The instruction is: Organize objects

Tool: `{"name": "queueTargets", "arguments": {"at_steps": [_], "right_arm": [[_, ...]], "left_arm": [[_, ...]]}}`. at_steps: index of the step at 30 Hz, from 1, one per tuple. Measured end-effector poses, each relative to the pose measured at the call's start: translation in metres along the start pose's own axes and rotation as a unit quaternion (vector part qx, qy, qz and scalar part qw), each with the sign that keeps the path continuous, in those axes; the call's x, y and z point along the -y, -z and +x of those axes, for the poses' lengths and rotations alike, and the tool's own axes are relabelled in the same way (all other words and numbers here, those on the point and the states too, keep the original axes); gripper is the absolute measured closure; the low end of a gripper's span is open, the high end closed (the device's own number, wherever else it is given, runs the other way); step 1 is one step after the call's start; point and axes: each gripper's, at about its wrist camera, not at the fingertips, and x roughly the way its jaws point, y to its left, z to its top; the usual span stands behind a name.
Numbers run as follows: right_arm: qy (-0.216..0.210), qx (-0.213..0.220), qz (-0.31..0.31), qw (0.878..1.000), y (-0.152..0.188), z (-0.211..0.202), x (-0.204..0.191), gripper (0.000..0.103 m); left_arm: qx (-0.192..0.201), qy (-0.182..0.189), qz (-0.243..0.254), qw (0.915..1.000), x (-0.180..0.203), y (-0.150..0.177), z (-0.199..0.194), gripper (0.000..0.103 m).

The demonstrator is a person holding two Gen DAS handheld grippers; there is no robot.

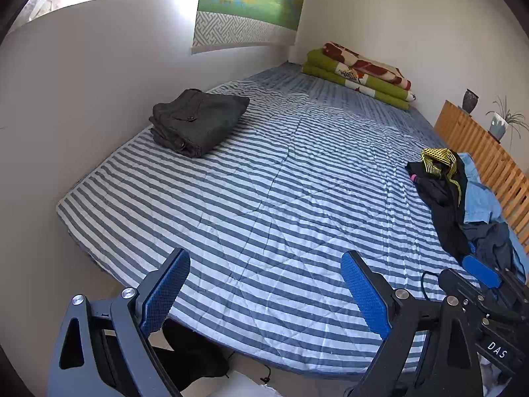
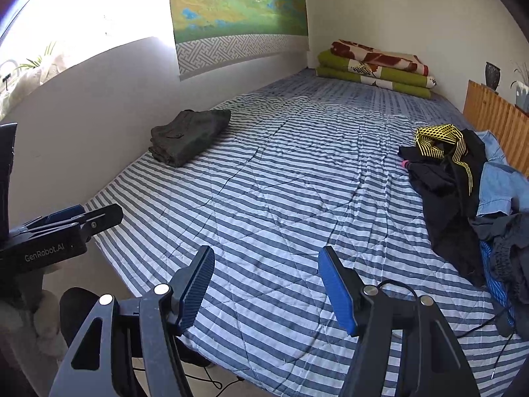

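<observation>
At the left of the right wrist view, one dark folded garment [image 2: 188, 137] lies squared on the striped bed [image 2: 271, 205] near the wall (seemingly the one piece finished so far). Low in the frame, the left tongs [image 1: 264, 291] and the right tongs [image 2: 267, 284] hover above the bed's near edge, jaws apart, holding nothing. At the right, the pile of loose clothes [image 2: 463, 192], black, yellow-patterned and blue, is unsorted, so most folding apparently remains.
</observation>
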Motion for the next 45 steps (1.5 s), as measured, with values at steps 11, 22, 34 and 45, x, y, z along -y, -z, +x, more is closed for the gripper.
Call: {"name": "queueTargets", "arguments": {"at_steps": [11,22,34,45], "right_arm": [[0.002,-0.006,0.006,1.0,0.003,0.003,0.003,0.042],[0.001,-0.009,0.01,1.0,0.006,0.004,0.005,0.042],[0.0,-0.018,0.014,1.0,0.011,0.009,0.004,0.042],[0.001,-0.022,0.018,1.0,0.014,0.012,0.005,0.042]], "left_arm": [[-0.001,-0.002,0.001,1.0,0.001,0.003,0.002,0.008],[-0.002,-0.003,0.001,1.0,0.001,0.005,0.004,0.008],[-0.009,-0.002,0.001,1.0,0.0,0.006,0.009,0.008],[-0.018,0.004,0.002,0.9998,0.0,0.007,0.019,0.008]]}}
